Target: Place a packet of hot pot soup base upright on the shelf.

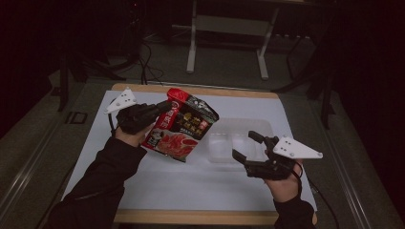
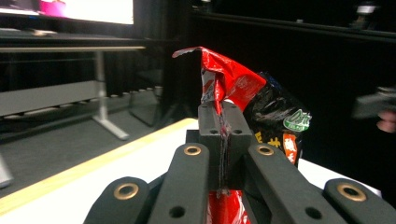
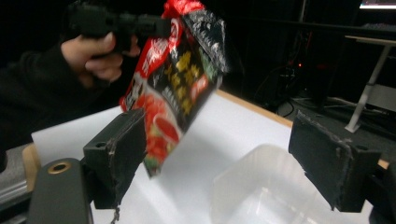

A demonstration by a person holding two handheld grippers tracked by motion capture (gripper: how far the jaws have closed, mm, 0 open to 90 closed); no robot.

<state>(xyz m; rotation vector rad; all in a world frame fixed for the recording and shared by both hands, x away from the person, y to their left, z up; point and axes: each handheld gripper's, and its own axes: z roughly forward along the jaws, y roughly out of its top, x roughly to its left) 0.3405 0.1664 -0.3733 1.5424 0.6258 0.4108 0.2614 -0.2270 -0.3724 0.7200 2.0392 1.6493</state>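
White table under dim light. Clear tray lying mid-table. Red-black packet lifted above table, just left of tray, pinched at top by left gripper. Right gripper spread wide, empty, near tray.

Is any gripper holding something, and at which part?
The left gripper holds the snack bag by its red top edge. The right gripper is open, holding nothing.
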